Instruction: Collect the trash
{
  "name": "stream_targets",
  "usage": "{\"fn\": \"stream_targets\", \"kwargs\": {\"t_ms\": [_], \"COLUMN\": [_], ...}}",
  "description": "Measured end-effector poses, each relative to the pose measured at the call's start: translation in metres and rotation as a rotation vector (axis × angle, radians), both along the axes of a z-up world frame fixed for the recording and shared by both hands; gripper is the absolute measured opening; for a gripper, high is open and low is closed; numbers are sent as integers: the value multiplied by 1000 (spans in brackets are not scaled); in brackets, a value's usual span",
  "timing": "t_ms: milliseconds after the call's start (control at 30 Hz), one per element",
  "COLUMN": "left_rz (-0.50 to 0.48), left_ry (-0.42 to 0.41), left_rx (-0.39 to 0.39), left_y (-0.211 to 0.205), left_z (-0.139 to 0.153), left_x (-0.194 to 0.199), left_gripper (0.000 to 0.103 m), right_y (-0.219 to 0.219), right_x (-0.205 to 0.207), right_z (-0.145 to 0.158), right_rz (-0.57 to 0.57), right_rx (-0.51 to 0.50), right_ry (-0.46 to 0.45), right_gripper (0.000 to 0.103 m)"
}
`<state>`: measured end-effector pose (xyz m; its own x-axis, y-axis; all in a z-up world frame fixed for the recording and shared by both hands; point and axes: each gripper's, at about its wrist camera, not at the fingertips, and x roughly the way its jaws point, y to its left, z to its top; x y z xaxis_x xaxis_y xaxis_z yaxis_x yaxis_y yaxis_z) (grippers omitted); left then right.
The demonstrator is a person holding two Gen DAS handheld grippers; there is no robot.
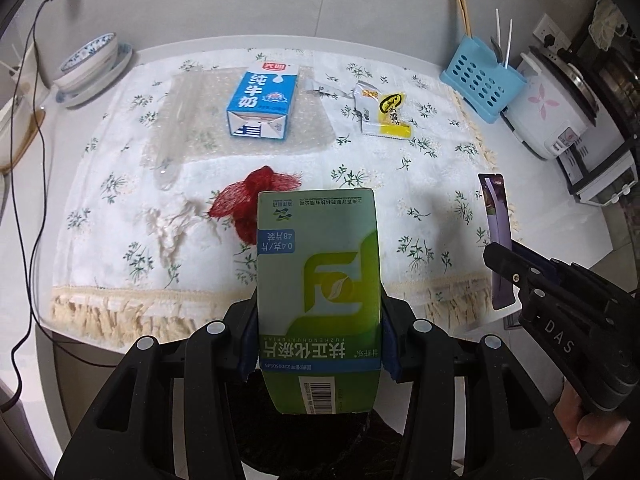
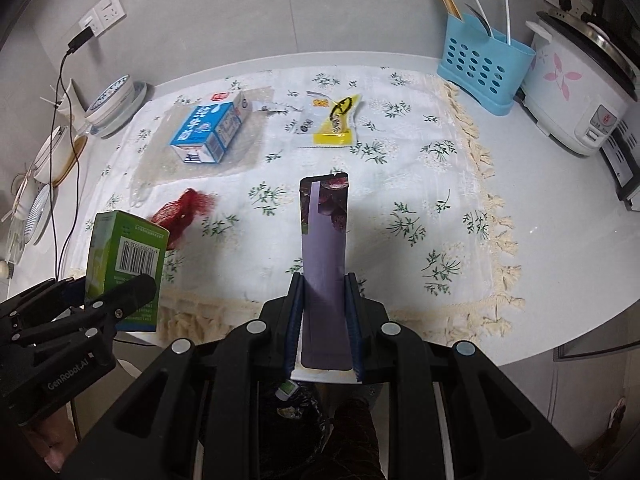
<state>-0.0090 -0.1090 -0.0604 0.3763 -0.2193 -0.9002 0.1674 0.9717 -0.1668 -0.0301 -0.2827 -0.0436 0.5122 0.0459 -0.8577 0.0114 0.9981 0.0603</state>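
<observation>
Hovering past table edge (image 2: 520, 344): left jaws clamping green box (image 1: 318, 276), right jaws pinching purple wrapper (image 2: 325, 248).

box (image 1: 318, 280): green, white lettering, blue band
wrapper (image 2: 324, 240): purple, dark fruit print at top
carton (image 1: 262, 98): blue and white, red logo
net (image 1: 256, 196): red mesh
packet (image 1: 386, 114): yellow and white, black mark
cloth (image 1: 400, 208): white, green sprigs, cream fringe
holder (image 2: 484, 66): light blue, holed
cooker (image 2: 576, 96): white, pink flower
bowl (image 1: 90, 58): white, blue pattern
grippers (image 2: 324, 332): black, blue pads
</observation>
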Motion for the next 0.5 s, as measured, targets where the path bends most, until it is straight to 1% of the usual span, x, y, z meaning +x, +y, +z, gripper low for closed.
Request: {"fn": "stream_targets", "kwargs": {"t_ms": [500], "left_rz": [16], "left_ry": [-41], "left_rx": [-22], "left_y": [47], "left_z": [23], "left_x": [-52], "left_gripper": [46], "right_y": [46], "right_x": [-48], "right_z": [23], "right_rz": [55], "right_rx": [-13], "right_ry": [-70], "right_gripper": [19]}}
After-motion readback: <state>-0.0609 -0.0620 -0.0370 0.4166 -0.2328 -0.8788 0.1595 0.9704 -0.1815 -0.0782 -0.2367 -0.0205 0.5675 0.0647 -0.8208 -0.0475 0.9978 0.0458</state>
